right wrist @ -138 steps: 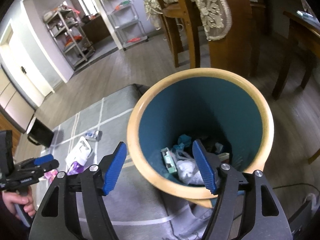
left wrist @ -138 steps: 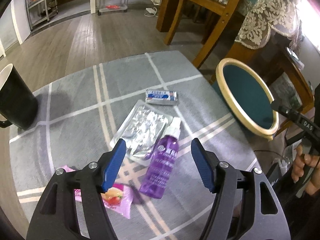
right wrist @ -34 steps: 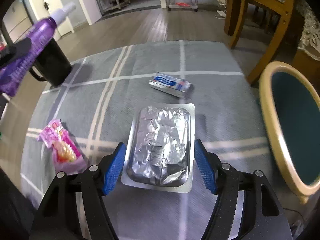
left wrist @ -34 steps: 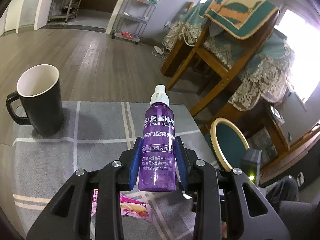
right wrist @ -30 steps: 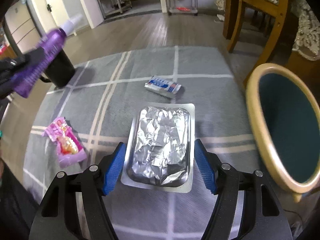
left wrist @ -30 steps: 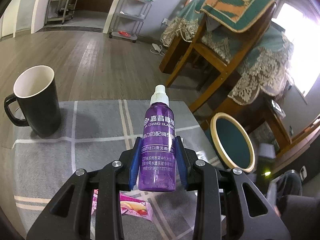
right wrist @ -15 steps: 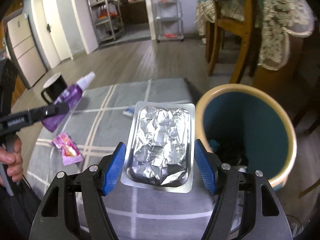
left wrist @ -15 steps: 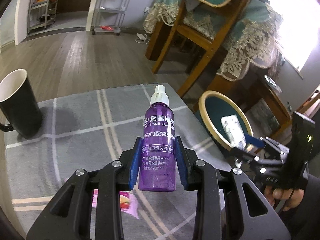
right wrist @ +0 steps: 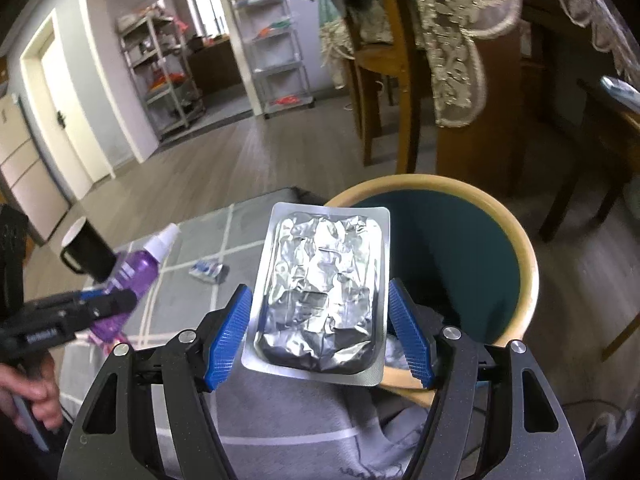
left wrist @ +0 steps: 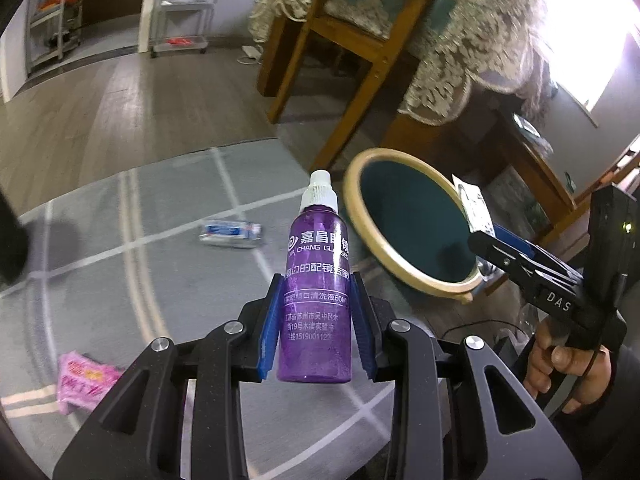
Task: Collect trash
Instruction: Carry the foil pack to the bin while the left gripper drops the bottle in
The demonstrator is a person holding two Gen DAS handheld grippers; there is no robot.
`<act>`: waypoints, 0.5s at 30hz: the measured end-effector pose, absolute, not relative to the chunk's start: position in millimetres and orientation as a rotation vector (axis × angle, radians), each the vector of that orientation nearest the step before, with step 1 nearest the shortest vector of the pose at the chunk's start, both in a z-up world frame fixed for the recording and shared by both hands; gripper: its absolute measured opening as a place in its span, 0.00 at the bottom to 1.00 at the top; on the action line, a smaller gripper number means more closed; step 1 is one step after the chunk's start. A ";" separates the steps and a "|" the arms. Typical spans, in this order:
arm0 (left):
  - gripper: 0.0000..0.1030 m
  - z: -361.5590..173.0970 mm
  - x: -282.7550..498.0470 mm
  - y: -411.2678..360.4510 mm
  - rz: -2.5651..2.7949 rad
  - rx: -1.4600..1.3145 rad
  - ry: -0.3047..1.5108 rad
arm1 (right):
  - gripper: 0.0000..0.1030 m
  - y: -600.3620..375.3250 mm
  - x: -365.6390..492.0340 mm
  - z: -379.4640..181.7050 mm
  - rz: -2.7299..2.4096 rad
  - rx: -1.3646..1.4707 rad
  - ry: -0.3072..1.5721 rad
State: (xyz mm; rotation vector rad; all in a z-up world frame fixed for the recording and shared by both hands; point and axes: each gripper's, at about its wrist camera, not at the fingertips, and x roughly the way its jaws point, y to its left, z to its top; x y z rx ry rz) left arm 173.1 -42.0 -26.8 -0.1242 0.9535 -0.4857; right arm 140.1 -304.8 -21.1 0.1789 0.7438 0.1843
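Observation:
My left gripper (left wrist: 316,324) is shut on a purple spray bottle (left wrist: 316,280) with a white cap, held upright above the grey checked cloth. My right gripper (right wrist: 320,336) is shut on a silver foil blister pack (right wrist: 320,288), held over the near rim of the teal bin with a tan rim (right wrist: 516,240). The bin (left wrist: 372,240) also shows in the left wrist view, right of the bottle, with the right gripper (left wrist: 488,236) and foil pack (left wrist: 474,208) at its right rim. The bottle (right wrist: 138,272) shows at left in the right wrist view.
A small blue-and-white wrapper (left wrist: 230,234) and a pink snack packet (left wrist: 82,380) lie on the cloth. A black mug (right wrist: 86,254) stands at the table's far left. Wooden chairs (left wrist: 344,60) with lace covers stand behind the bin.
Both grippers have swung toward the bin. The right gripper has carried the foil pack from over the table to the bin's rim. The left still holds the bottle.

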 end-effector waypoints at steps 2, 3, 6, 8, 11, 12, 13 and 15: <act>0.31 -26.8 178.2 -58.1 -0.507 -0.113 0.957 | 0.68 -310.8 140.5 -19.3 0.170 0.187 0.735; 0.31 -26.8 181.6 -67.9 -0.520 -0.105 0.959 | 0.68 -312.5 140.2 -18.7 0.165 0.190 0.732; 0.31 -28.0 190.0 -88.3 -0.547 -0.087 0.968 | 0.68 -323.3 139.5 -15.9 0.142 0.205 0.723; 0.31 -30.2 197.6 -106.0 -0.567 -0.069 0.980 | 0.68 -332.1 138.7 -14.5 0.121 0.218 0.717; 0.31 -34.2 208.7 -129.2 -0.595 -0.048 0.996 | 0.68 -343.2 139.6 -14.5 0.091 0.239 0.718; 0.31 -35.6 211.3 -135.3 -0.601 -0.044 1.000 | 0.68 -347.1 140.3 -15.1 0.080 0.247 0.721; 0.31 -37.7 215.6 -143.5 -0.608 -0.039 1.008 | 0.68 -349.7 140.7 -15.8 0.074 0.251 0.723; 0.31 -41.8 222.7 -158.4 -0.622 -0.029 1.022 | 0.68 -354.3 142.3 -17.4 0.059 0.255 0.731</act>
